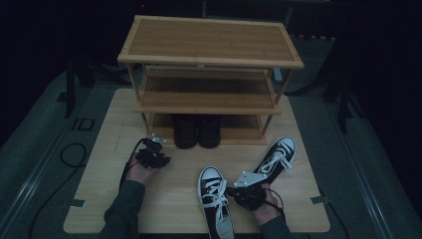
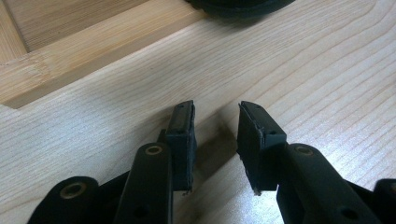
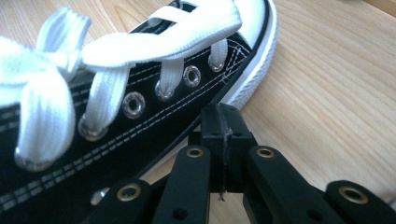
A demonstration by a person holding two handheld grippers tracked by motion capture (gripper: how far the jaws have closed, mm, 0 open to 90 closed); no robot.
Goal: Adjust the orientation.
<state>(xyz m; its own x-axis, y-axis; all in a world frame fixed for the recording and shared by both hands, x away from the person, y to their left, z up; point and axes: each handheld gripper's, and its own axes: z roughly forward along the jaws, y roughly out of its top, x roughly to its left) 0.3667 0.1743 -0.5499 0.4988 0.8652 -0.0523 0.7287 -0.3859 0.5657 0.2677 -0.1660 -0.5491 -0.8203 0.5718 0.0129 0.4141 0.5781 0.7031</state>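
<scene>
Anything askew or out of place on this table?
The two black-and-white sneakers lie apart and unaligned: near sneaker points straight ahead, far sneaker angles right. The dark pair on the rack's bottom shelf sits neatly together.

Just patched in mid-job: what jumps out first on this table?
A three-tier wooden shoe rack stands at the far side of the table, with a dark pair of shoes on its bottom shelf. Two black sneakers with white laces lie in front: the near sneaker beside the right claw, whose jaws are shut, and the far sneaker angled right. The left claw is open over bare wood.
</scene>
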